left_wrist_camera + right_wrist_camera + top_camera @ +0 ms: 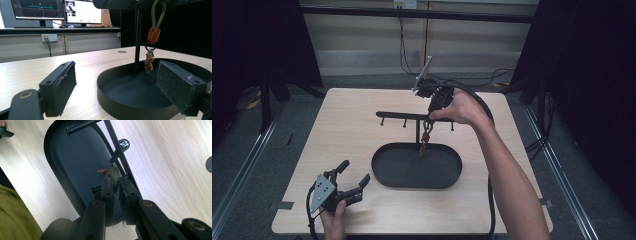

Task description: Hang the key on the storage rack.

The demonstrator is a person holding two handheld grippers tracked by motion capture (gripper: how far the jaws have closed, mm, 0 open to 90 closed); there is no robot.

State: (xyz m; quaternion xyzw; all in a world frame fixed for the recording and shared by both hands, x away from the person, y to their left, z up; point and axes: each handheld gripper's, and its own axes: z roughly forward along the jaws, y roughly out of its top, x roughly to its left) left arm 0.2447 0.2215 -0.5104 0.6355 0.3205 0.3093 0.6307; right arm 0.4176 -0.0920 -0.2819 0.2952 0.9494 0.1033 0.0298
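Observation:
A black stand has an oval tray as its base and a crossbar with short pegs. A keychain hangs by the bar over the tray, with a green cord loop, an orange tag and a small bear charm. My right gripper is at the bar, pointing down, shut on the green cord beside a peg. My left gripper rests open near the table's front left, its jaws facing the tray's rim with nothing between them.
The light wooden table has free room left and right of the tray. Cables trail off its far edge. Monitors stand on a counter beyond the table. Dark curtains flank both sides.

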